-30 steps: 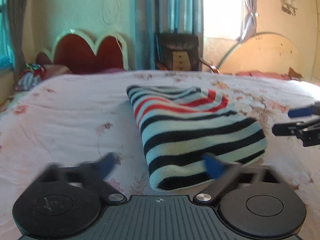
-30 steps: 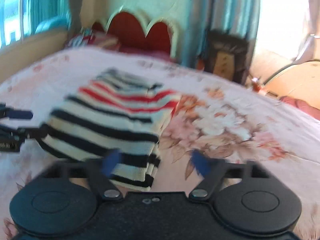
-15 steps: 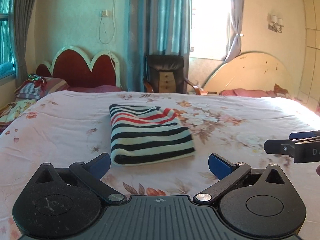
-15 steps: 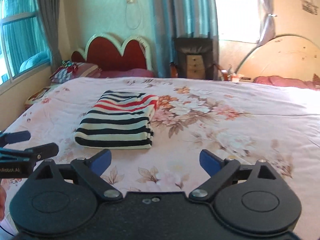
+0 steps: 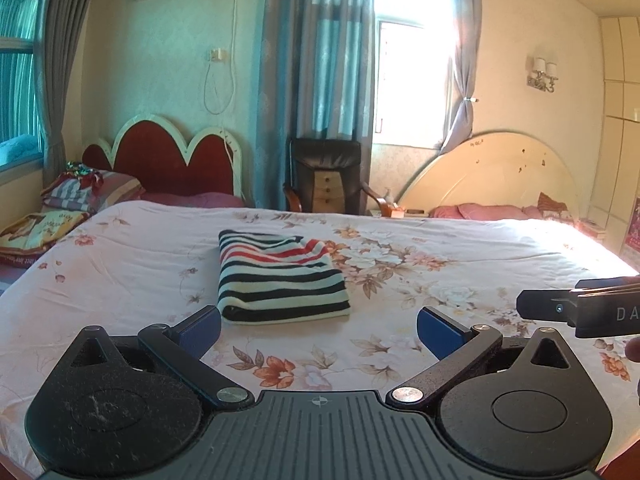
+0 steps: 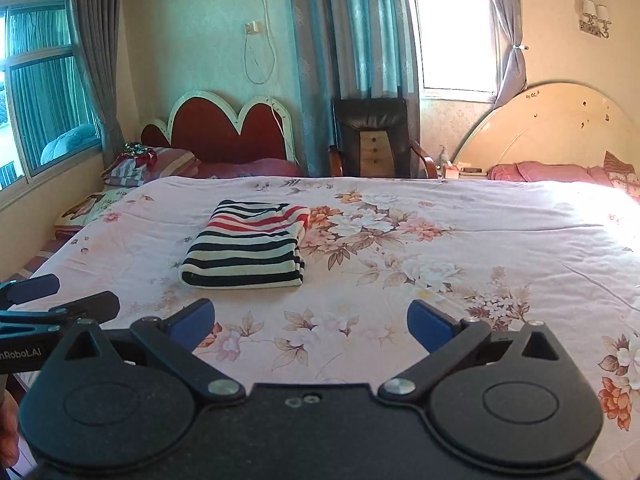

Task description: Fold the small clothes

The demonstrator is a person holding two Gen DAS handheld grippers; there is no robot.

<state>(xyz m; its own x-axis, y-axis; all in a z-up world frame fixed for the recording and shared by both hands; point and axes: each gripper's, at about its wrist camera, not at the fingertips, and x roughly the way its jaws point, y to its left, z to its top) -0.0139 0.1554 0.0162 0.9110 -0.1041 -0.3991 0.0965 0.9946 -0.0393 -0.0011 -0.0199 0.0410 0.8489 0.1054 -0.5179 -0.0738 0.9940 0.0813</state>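
A folded striped garment (image 5: 280, 278), black and cream with red stripes at its far end, lies flat on the floral bedspread (image 5: 440, 272). It also shows in the right wrist view (image 6: 248, 250). My left gripper (image 5: 319, 330) is open and empty, held back above the bed's near part, short of the garment. My right gripper (image 6: 311, 324) is open and empty, also held back from the garment, to its right. Each gripper shows at the edge of the other's view: the right one (image 5: 580, 308), the left one (image 6: 52, 300).
Two headboards stand at the far side, a red one (image 5: 172, 160) and a cream one (image 5: 492, 172). A dark chair (image 5: 326, 180) stands between them. Pillows and bedding (image 5: 76, 192) lie at the far left. A window (image 6: 40, 112) is on the left wall.
Both grippers have pulled back and up from the folded garment, which now looks smaller and farther away. The garment stays folded on the bed. Both grippers stay open.
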